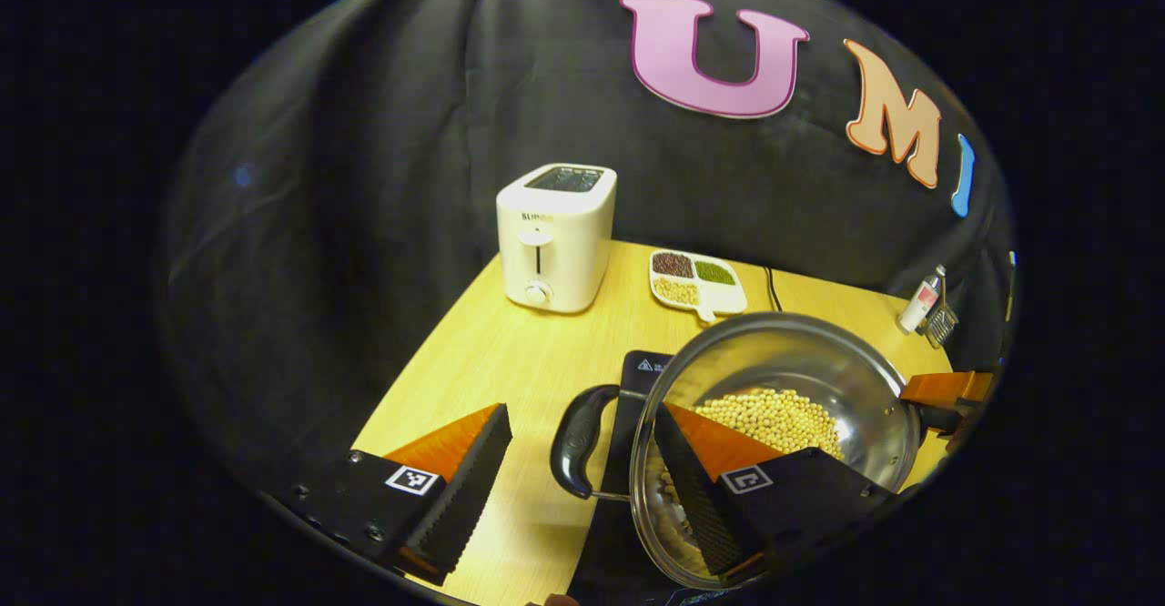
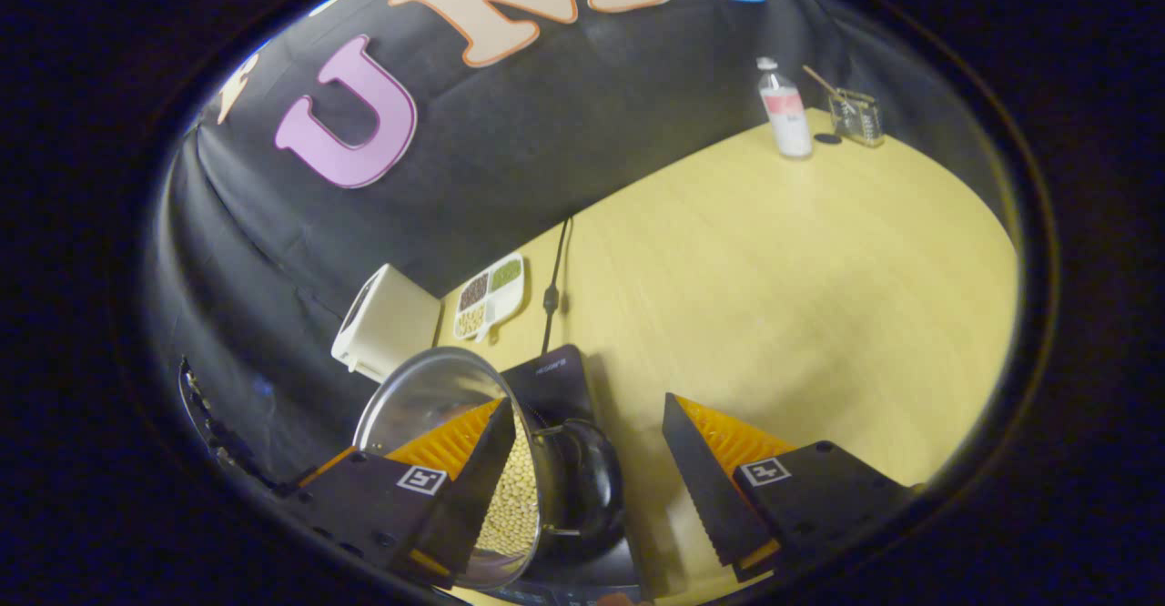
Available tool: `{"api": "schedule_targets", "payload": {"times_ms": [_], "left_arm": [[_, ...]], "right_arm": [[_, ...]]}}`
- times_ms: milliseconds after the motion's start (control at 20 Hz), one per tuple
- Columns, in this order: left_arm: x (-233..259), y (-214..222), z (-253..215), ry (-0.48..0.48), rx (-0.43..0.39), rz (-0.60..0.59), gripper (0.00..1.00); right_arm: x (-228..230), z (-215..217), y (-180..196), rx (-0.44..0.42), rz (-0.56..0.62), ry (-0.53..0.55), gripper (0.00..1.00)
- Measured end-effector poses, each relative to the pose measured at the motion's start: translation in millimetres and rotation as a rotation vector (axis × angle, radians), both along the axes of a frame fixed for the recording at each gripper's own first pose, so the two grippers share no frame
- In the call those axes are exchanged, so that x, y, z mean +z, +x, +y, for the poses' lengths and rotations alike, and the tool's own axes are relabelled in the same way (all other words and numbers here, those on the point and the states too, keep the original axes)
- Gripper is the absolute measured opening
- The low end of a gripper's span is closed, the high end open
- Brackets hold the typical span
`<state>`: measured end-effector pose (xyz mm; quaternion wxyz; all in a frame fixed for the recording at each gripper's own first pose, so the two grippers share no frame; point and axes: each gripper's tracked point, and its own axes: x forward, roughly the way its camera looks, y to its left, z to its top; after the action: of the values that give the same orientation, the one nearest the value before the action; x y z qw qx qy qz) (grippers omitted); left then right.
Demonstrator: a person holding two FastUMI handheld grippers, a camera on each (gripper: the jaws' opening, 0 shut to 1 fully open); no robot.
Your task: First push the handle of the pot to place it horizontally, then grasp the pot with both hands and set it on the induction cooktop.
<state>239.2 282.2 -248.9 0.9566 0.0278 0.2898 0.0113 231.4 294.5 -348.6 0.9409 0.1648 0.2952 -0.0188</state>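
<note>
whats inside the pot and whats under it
Inside the pot is a heap of pale beans; one finger of the left gripper hides some of them. Under it lies the dark cooktop, mostly covered by the pot.

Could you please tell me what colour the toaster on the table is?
White toaster, clearest in the left gripper view.

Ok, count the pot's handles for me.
2. One black handle sticks out on the pot's left side between the left gripper's fingers; the other handle sits between the right gripper's fingers.
</note>
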Motion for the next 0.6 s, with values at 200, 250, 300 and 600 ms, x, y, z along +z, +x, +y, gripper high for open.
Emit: {"api": "schedule_targets", "payload": {"times_ms": [200, 250, 300, 600], "left_arm": [[38, -9, -17, 0.027, 0.001, -0.094, 0.96], [47, -13, -25, 0.037, -0.007, -0.107, 0.96], [56, -17, -34, 0.041, -0.014, -0.124, 0.96], [116, -48, -118, -0.014, -0.014, -0.246, 0.96]], "right_arm": [[40, -23, -18, 0.029, -0.079, -0.152, 0.91], [52, -24, -23, 0.046, -0.1, -0.178, 0.91], [63, -28, -28, 0.062, -0.121, -0.203, 0.92], [134, -52, -56, 0.163, -0.241, -0.266, 1.0]]}}
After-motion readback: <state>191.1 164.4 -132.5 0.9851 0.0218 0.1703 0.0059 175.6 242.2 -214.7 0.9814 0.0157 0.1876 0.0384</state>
